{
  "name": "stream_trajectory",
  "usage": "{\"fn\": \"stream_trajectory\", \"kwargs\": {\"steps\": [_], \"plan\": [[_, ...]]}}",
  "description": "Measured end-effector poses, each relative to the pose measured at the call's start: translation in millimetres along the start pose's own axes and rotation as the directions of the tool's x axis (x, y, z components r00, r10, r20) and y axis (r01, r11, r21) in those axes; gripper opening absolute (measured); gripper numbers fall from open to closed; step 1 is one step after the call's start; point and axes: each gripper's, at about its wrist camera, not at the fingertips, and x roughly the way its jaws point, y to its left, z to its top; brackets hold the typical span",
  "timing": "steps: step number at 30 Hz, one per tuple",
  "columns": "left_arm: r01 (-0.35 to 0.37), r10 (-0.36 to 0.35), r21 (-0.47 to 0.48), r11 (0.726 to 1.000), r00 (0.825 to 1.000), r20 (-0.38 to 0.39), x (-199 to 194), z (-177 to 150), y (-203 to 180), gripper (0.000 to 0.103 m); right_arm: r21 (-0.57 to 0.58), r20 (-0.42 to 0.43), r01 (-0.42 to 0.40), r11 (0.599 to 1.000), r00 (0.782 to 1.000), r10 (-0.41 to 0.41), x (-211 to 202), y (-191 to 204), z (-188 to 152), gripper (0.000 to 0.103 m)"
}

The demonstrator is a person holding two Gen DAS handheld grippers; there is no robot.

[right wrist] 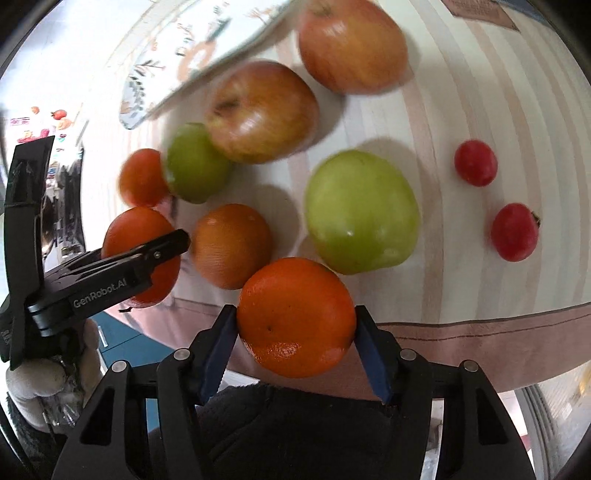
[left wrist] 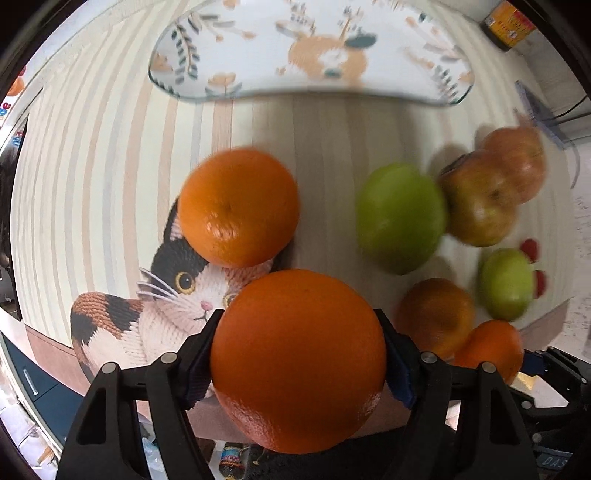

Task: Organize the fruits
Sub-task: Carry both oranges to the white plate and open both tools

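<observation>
My left gripper [left wrist: 299, 354] is shut on a large orange [left wrist: 299, 362], held above the striped cloth [left wrist: 110, 147]. Another orange [left wrist: 238, 206] lies just beyond it on the cat picture. My right gripper [right wrist: 295, 328] is shut on a smaller orange [right wrist: 295, 317] near the cloth's front edge. In the right wrist view the left gripper [right wrist: 147, 254] with its orange [right wrist: 142, 254] shows at the left. Two green apples [right wrist: 362, 216] [right wrist: 195, 162], two red apples [right wrist: 262, 110] [right wrist: 351, 44], two more oranges [right wrist: 231, 245] [right wrist: 142, 177] and two small red fruits [right wrist: 475, 162] [right wrist: 514, 232] lie on the cloth.
A glass plate [left wrist: 310, 48] with a floral print lies at the far side of the cloth. A yellow-labelled jar [left wrist: 508, 26] stands at the far right. The cloth's brown hem [right wrist: 480, 336] marks the near table edge.
</observation>
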Motion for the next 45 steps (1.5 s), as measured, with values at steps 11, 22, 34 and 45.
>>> {"fn": "stream_trajectory", "kwargs": {"steps": [11, 22, 34, 45], "plan": [[0.138, -0.130, -0.033, 0.990, 0.974, 0.187, -104.0, 81.1, 12.2, 0.074, -0.101, 0.243, -0.074, 0.992, 0.965, 0.097, -111.3, 43.2, 53.0, 0.065], [0.133, -0.118, -0.138, 0.982, 0.987, 0.114, -53.0, 220.2, 20.5, 0.074, -0.164, 0.307, 0.131, 0.978, 0.949, -0.076, -73.7, 73.8, 203.9, 0.065], [0.106, -0.106, -0.093, 0.990, 0.994, -0.003, -2.0, 262.2, -7.0, 0.074, -0.170, 0.209, 0.173, 0.970, 0.968, -0.136, -12.1, 73.5, 265.3, 0.065], [0.065, -0.069, -0.072, 0.995, 0.996, -0.060, 14.8, 261.2, -17.4, 0.075, -0.143, 0.163, 0.132, 0.981, 0.981, -0.108, -11.9, 66.2, 274.0, 0.078]]}}
